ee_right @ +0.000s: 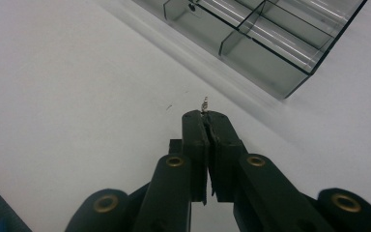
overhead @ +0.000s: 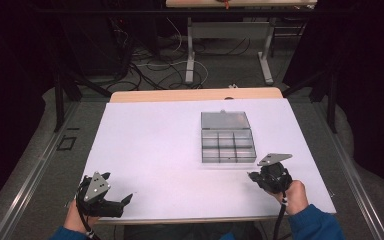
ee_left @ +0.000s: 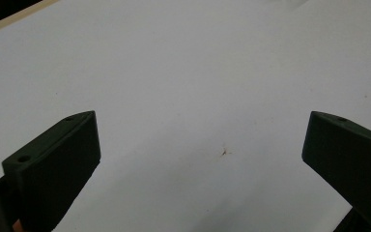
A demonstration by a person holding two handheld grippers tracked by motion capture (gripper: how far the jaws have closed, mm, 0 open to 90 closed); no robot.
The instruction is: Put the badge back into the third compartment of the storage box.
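- While its jaws pinch a tiny metal part (ee_right: 204,103) at their tips, the right gripper (overhead: 252,176) hovers just near of the clear compartment box (overhead: 228,146).
- At the table's (overhead: 145,150) near-left corner, the left gripper (overhead: 125,200) rests, jaws wide and empty.

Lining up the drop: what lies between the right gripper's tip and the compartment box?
Nothing but bare white table. In the right gripper view, the right gripper, shut on a tiny metal part, faces the compartment box across an empty strip.
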